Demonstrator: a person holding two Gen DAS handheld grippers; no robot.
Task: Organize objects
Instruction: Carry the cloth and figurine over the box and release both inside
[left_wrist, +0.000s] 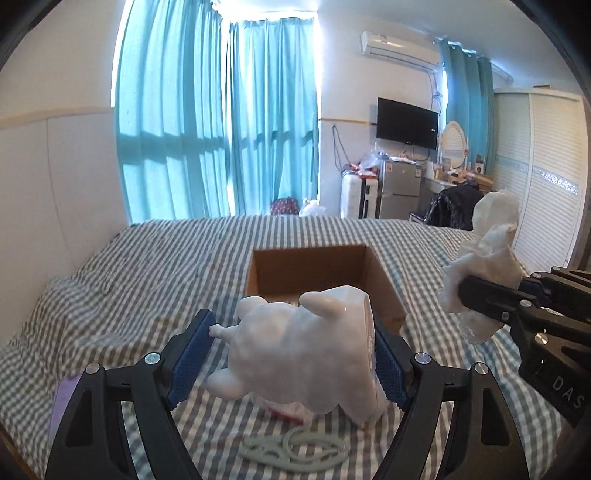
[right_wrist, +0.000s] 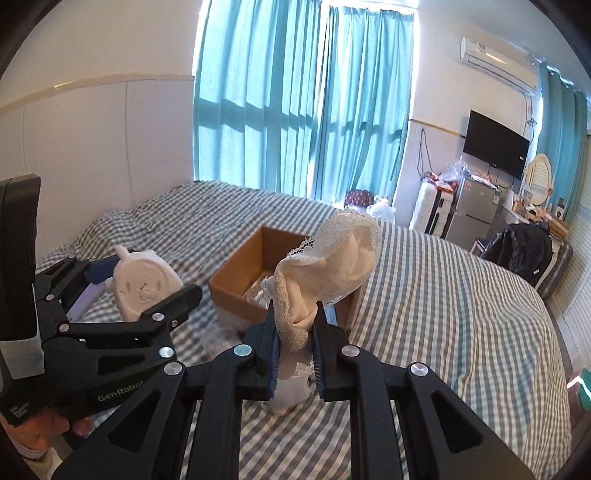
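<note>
Checked bedding (left_wrist: 147, 258) carries an open cardboard box (left_wrist: 384, 288) mid-bed. Left gripper (left_wrist: 295, 354) clamps a white toy (left_wrist: 295, 358) just before the box; right gripper (right_wrist: 294, 343) pinches lace cloth (right_wrist: 332, 254) above it.

My left gripper (left_wrist: 291, 354) is matt black plastic with bumpy blue rubber pads (left_wrist: 188, 365) and shiny metal bolts. It squeezes a smooth, slightly shiny white plastic toy (left_wrist: 299, 350). My right gripper (right_wrist: 293, 354) pinches soft cream cloth (right_wrist: 332, 254) with rough lace edges. At 12 o'clock I see a dull brown cardboard box (left_wrist: 314, 266) on the soft checked cotton bedsheet (left_wrist: 147, 266)
</note>
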